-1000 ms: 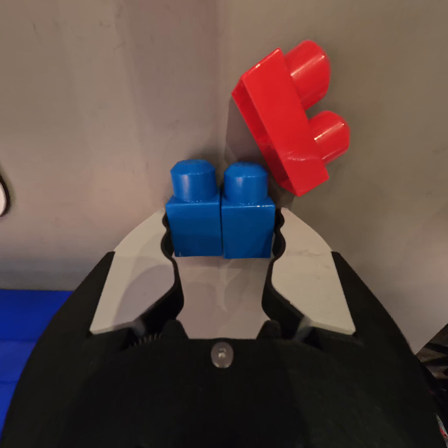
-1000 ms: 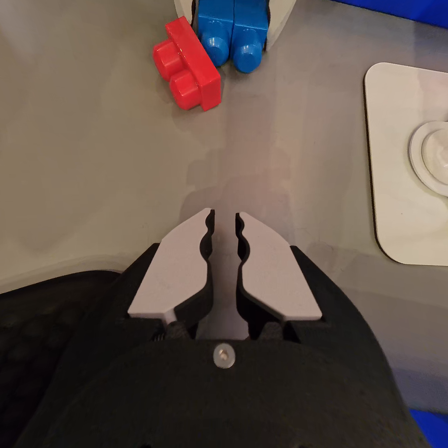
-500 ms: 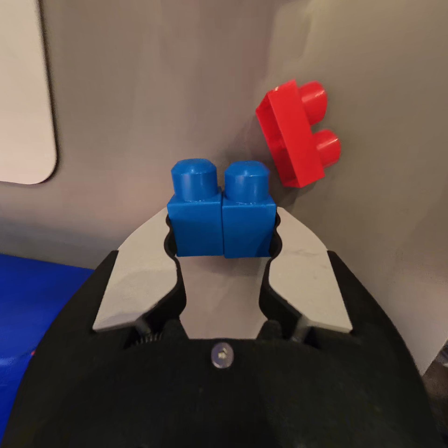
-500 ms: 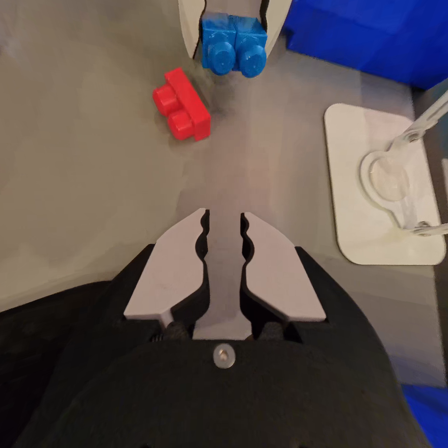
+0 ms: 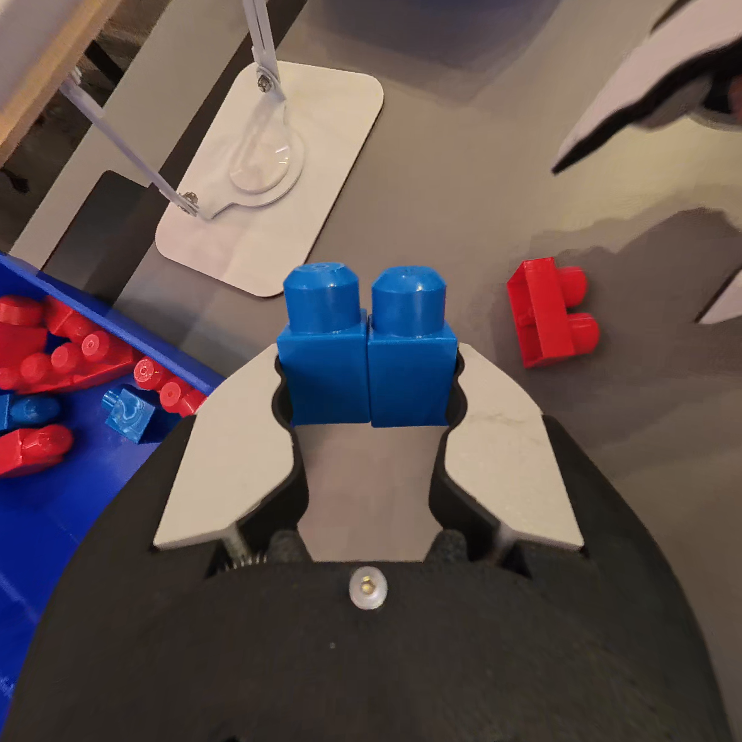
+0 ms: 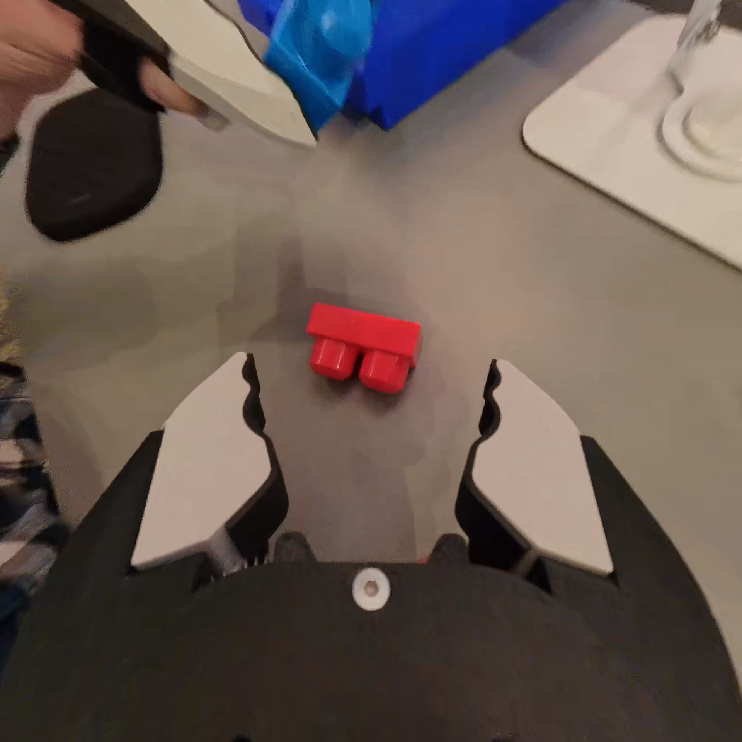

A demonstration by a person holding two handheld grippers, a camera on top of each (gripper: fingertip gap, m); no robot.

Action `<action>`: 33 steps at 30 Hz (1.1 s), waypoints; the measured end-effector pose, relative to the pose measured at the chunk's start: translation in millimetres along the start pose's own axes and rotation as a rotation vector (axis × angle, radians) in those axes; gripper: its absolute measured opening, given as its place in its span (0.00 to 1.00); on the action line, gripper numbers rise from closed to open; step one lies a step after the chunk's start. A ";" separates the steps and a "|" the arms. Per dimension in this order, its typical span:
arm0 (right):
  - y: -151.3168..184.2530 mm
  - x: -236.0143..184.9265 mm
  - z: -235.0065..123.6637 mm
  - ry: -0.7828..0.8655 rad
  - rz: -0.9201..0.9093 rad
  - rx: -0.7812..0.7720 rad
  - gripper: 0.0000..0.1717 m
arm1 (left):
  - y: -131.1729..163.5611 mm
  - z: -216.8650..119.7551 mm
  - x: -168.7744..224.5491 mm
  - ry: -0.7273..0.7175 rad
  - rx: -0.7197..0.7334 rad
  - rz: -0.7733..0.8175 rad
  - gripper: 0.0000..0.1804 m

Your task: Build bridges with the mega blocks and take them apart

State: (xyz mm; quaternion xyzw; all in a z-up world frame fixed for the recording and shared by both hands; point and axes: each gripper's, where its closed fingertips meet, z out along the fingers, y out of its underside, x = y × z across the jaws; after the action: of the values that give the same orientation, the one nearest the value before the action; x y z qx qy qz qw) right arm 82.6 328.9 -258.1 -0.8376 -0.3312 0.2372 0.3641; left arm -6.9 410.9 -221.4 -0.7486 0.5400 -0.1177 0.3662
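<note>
My left gripper is shut on two blue single-stud blocks held side by side, studs pointing away; both pads press on their outer sides. They are lifted above the grey table. In the right wrist view they show blurred at the top. A red two-stud block lies on its side on the table to the right. In the right wrist view the red block lies just ahead of my right gripper, which is wide open and empty, fingertips either side and short of it.
A blue bin with several red and blue blocks sits at the left. A white lamp base stands on the table beyond it. The right gripper's finger shows at the upper right of the left wrist view. A hand holds the left gripper. The white lamp base is about equally far from each gripper, around 20 centimeters.
My left gripper has lifted and carried the two blue blocks away from the red block towards the bin. My right gripper has opened wide and moved up to the red block.
</note>
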 end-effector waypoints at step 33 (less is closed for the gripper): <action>-93.7 8.2 -21.6 0.164 -0.974 -0.157 0.39 | -42.2 -16.4 25.6 -0.129 0.030 0.450 0.41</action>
State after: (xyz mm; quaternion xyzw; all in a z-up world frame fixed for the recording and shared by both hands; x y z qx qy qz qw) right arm 66.1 373.4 -174.0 -0.6263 -0.6710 -0.0527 0.3933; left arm 24.1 387.4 -187.0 -0.6097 0.6672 0.0070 0.4279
